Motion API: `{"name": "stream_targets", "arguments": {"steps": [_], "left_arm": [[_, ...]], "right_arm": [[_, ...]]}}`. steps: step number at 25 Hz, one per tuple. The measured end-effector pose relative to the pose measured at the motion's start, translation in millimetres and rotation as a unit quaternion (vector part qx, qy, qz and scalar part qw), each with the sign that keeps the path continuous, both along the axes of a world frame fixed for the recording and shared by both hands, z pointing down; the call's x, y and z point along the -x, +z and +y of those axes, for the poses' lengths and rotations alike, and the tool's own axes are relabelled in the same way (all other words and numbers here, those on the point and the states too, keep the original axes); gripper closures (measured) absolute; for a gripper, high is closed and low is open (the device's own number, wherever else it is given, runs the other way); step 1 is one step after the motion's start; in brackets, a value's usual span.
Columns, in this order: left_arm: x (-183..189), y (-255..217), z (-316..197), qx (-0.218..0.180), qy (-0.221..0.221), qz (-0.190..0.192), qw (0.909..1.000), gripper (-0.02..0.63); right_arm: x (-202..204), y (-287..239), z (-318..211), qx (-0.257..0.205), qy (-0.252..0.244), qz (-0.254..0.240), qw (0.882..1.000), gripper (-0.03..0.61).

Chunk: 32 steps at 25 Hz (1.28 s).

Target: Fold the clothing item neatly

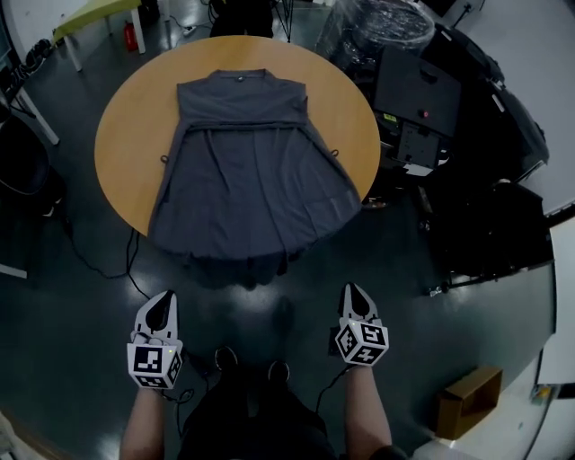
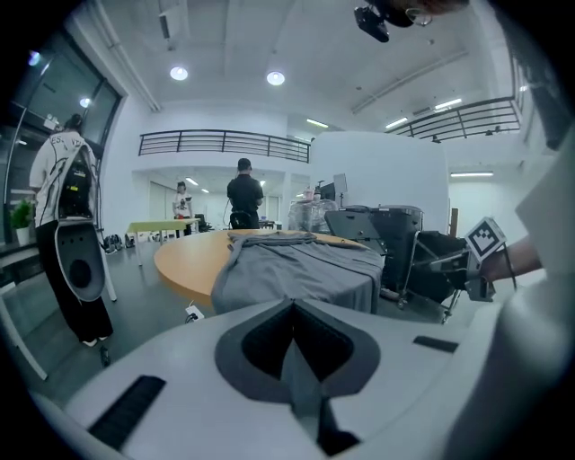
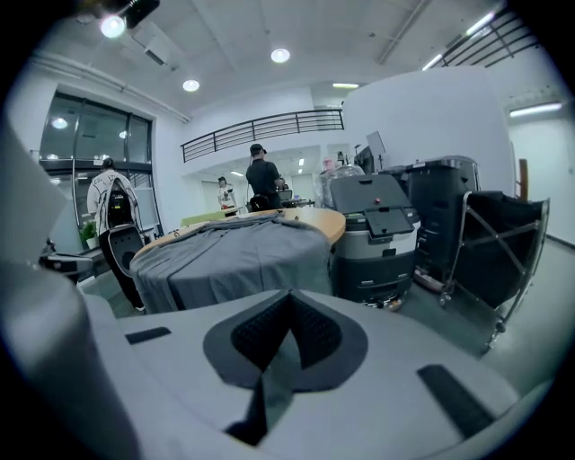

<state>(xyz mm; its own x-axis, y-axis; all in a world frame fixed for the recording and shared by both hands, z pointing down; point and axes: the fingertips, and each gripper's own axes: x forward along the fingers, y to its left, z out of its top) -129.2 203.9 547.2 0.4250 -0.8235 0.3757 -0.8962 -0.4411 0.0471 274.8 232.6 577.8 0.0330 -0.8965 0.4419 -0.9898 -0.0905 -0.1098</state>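
Table [image 1: 126,135], grey dress [image 1: 247,180], bystanders [image 2: 243,193] in gripper views only, left gripper [image 1: 166,298], right gripper [image 1: 354,291], jaws together

The hem of the grey dress [image 1: 247,171] hangs over the near edge of the round table [image 1: 121,135], hiding that stretch of rim, and on the near side of the table the person's forearms [image 1: 145,427] run out of the head view's bottom edge. Right of the table the black equipment [image 1: 476,135] is too dark to sort into parts, while beyond the table's far side the green table [image 1: 90,16] is cut off by the top edge. The person in black [image 2: 244,193] standing past the table's far side is too small in the gripper views to tell what occupies the hands.
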Motion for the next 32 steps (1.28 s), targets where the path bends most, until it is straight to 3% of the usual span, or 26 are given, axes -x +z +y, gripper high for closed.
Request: {"name": "stream_targets", "arguments": {"steps": [6, 13, 17, 21, 24, 27, 32], "left_arm": [[-58.0, 23.8, 35.7, 0.004, 0.014, 0.001, 0.9999, 0.606], [-84.5, 59.4, 43.3, 0.005, -0.033, 0.023, 0.9992, 0.606], [-63.0, 94.4, 14.0, -0.001, -0.027, -0.011, 0.9996, 0.588], [-20.3, 148.3, -32.4, -0.022, -0.034, -0.084, 0.9956, 0.473], [11.3, 198.0, -64.4, -0.011, -0.044, -0.082, 0.9955, 0.380], [28.5, 238.0, -96.5, -0.016, -0.036, -0.081, 0.9959, 0.376], [26.7, 272.8, -131.4, -0.053, 0.000, -0.046, 0.9975, 0.376]], "right_arm": [[-38.9, 25.5, 33.8, 0.015, -0.031, 0.004, 0.999, 0.588], [-56.7, 57.7, 47.7, 0.038, -0.071, 0.002, 0.997, 0.588], [-59.3, 94.3, 12.6, 0.044, -0.082, -0.009, 0.996, 0.568], [-62.2, 142.9, -51.4, 0.046, -0.129, 0.016, 0.990, 0.471], [-55.7, 189.7, -99.2, 0.054, -0.195, 0.041, 0.979, 0.428], [-59.8, 224.9, -146.2, 0.042, -0.233, 0.057, 0.970, 0.407], [-62.9, 270.1, -181.3, 0.018, -0.263, 0.050, 0.963, 0.299]]}}
